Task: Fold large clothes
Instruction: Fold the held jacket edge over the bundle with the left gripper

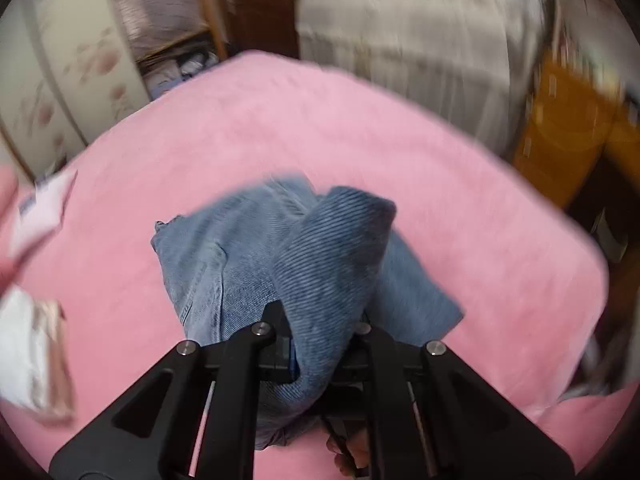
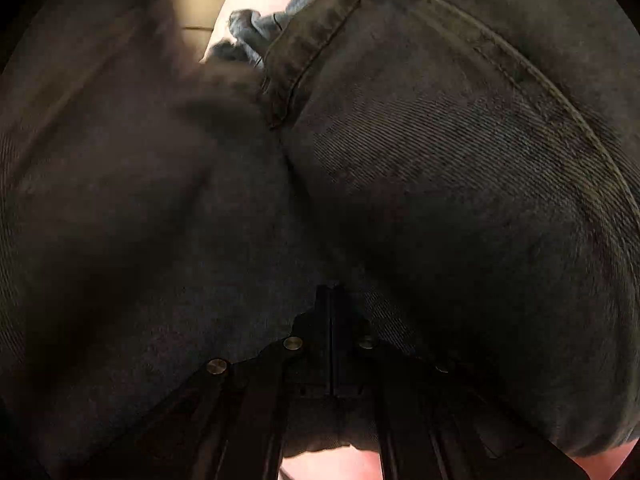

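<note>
Pink bed cover [image 1: 400, 152], white curtain [image 1: 420, 40] at twelve o'clock, floral wardrobe [image 1: 60, 64] at ten, both tools, left tool [image 1: 320, 344] and right tool [image 2: 331, 320], clamped tight on blue jeans [image 1: 320, 248].

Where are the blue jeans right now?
In the left wrist view, the blue jeans hang bunched from the left gripper, low in the middle, above the pink bed cover.

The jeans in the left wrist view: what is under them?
A pink blanket lies under the jeans and shows all around them. Whatever lies directly beneath the denim is covered. The left gripper is shut on a fold.
</note>
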A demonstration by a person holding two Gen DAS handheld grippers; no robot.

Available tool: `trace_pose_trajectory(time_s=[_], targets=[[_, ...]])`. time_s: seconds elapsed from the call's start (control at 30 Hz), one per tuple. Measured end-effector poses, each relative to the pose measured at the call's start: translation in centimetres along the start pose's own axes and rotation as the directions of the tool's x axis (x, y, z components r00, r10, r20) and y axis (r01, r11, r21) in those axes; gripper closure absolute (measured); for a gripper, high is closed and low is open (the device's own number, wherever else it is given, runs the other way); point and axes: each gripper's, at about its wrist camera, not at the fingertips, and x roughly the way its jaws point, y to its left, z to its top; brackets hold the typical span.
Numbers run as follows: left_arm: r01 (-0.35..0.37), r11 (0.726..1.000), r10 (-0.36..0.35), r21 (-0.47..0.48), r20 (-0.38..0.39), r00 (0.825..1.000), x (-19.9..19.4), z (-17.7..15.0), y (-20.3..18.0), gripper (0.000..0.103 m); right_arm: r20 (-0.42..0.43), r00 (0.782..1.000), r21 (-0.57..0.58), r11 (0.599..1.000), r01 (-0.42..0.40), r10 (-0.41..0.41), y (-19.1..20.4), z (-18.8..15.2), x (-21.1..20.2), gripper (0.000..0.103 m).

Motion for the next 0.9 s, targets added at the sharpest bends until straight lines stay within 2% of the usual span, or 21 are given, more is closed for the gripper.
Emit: trace_pose_trajectory(time_s=[0.07,0.17,0.23,0.3,0.33,0.4,0.5,0.57,0.67,0.73,0.8,0.87,0.9], targets=[[-0.026,0.998,0.029,0.062,-0.036,0.999,1.4,1.2,-2.2,0.097,-0.033,0.999,0.021,0.999,-0.029,0.03,-0.5,0.1,-0.4,0.103],[-0.009,1.0,0.009,-0.001,-0.033,0.999,1.2,2.5,-2.1,0.097,-0.091,0.994,0.051,0.997,-0.055,0.06,-1.3,0.0,-1.8,0.103],[0.007,0.999,-0.009,-0.053,-0.04,0.999,-0.1,2.0,-1.4,0.097,-0.12,0.992,0.025,0.999,-0.026,0.028,-1.5,0.0,-3.5,0.103],[0.001,0.997,-0.004,-0.076,-0.043,0.999,-0.1,2.7,-0.8,0.096,-0.113,0.993,-0.008,1.0,0.028,-0.028,-1.7,0.3,-5.5,0.103],[-0.004,0.996,0.0,-0.091,-0.043,0.999,-0.4,2.8,-0.4,0.096,-0.082,0.995,-0.012,0.999,0.048,-0.049,-2.0,0.9,-7.4,0.103],[-0.012,0.995,0.008,-0.096,-0.047,0.999,-0.5,2.6,-0.3,0.096,0.003,1.0,-0.004,1.0,0.017,-0.017,-2.9,2.8,-11.6,0.103],[-0.009,0.997,0.003,-0.082,-0.068,0.998,-0.1,2.0,-1.1,0.096,0.137,0.986,-0.028,0.995,0.1,-0.095,-3.4,6.6,-17.6,0.103],[-0.004,0.999,0.0,-0.05,-0.081,0.997,1.3,1.6,-2.8,0.096,0.169,0.974,-0.043,0.986,0.158,-0.149,-3.9,8.9,-20.7,0.103],[0.015,0.999,-0.019,-0.033,-0.104,0.994,4.0,0.6,-5.7,0.096,0.212,0.94,-0.079,0.954,0.288,-0.266,-4.1,10.9,-24.6,0.103],[0.016,0.998,-0.023,-0.059,-0.124,0.992,6.1,-0.5,-7.5,0.095,0.216,0.935,-0.088,0.948,0.306,-0.282,-4.3,11.5,-26.5,0.103],[-0.012,0.998,0.002,-0.061,-0.155,0.988,8.0,-1.6,-9.3,0.095,0.192,0.949,-0.077,0.961,0.267,-0.249,-4.6,11.6,-28.2,0.102],[-0.056,0.998,0.049,-0.027,-0.204,0.978,10.3,-3.0,-11.4,0.09,0.146,0.963,-0.07,0.968,0.24,-0.228,-4.2,12.0,-28.3,0.101],[-0.059,0.998,0.056,-0.01,-0.219,0.974,10.9,-3.4,-12.1,0.081,0.105,0.973,-0.068,0.974,0.216,-0.208,-4.1,12.2,-28.0,0.1]])
